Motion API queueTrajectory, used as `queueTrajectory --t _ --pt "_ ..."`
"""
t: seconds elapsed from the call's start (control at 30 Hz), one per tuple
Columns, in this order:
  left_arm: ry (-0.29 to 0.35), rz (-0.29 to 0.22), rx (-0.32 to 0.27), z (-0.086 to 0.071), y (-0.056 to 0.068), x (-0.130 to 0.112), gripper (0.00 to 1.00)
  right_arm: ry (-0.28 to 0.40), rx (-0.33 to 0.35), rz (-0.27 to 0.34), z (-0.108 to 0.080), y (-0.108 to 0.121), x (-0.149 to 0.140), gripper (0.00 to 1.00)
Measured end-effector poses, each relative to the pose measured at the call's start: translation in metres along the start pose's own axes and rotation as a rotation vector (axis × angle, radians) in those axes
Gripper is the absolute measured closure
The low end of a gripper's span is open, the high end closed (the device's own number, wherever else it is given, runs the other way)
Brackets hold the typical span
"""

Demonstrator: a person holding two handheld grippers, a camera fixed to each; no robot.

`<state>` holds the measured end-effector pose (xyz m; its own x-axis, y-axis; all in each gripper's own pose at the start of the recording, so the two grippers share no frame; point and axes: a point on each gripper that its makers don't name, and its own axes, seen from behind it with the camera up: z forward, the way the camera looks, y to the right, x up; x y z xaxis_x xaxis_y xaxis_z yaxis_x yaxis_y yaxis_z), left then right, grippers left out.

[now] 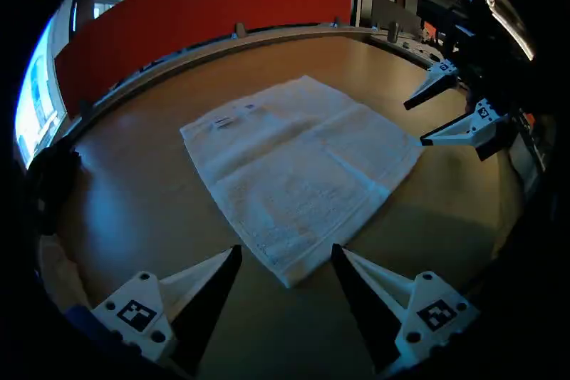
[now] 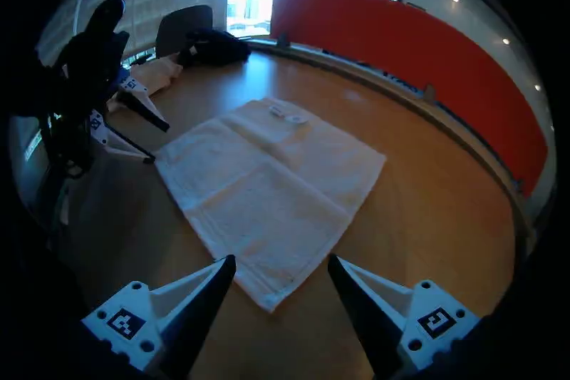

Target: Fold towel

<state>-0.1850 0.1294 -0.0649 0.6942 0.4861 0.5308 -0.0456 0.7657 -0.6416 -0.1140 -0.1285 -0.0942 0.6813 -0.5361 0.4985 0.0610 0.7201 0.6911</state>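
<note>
The left hand-held gripper stands wide open and holds nothing; in the left gripper view its two dark fingers point forward on either side of the nearest corner of the towel, and that corner lies in the gap between them; whether the fingertips touch the cloth I cannot tell. The towel is white and lies flat on the wooden worktop, straight ahead of this hand-held gripper, with faint crease lines across it and a small label near its far-left corner. The right hand-held gripper is also wide open and empty; in the right gripper view its fingers likewise flank the nearest towel corner, which reaches into the space between them. Seen from the left gripper view, the right hand-held gripper sits ahead and to the right, fingers apart, its lower fingertip just at the towel's right-hand corner; seen from the right gripper view, the left hand-held gripper sits ahead and to the left, fingers apart, its lower fingertip just at the towel's left-hand corner, held by a person whose form is too dark to make out. A red partition runs along the worktop's far edge, beyond the towel; a dark bundle rests on the worktop far ahead of the right hand-held gripper.
</note>
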Motion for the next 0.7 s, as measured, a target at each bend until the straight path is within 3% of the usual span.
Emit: queueTrajectory --t 0.47,0.7 --pt "-0.057 -0.01 -0.025 0.013 0.008 -0.012 0.07 -0.061 0.031 0.009 0.008 0.001 -0.025 0.01" --pt "-0.056 -0.005 -0.015 0.014 0.009 -0.012 0.07 -0.074 0.037 0.007 0.01 0.002 -0.031 0.01"
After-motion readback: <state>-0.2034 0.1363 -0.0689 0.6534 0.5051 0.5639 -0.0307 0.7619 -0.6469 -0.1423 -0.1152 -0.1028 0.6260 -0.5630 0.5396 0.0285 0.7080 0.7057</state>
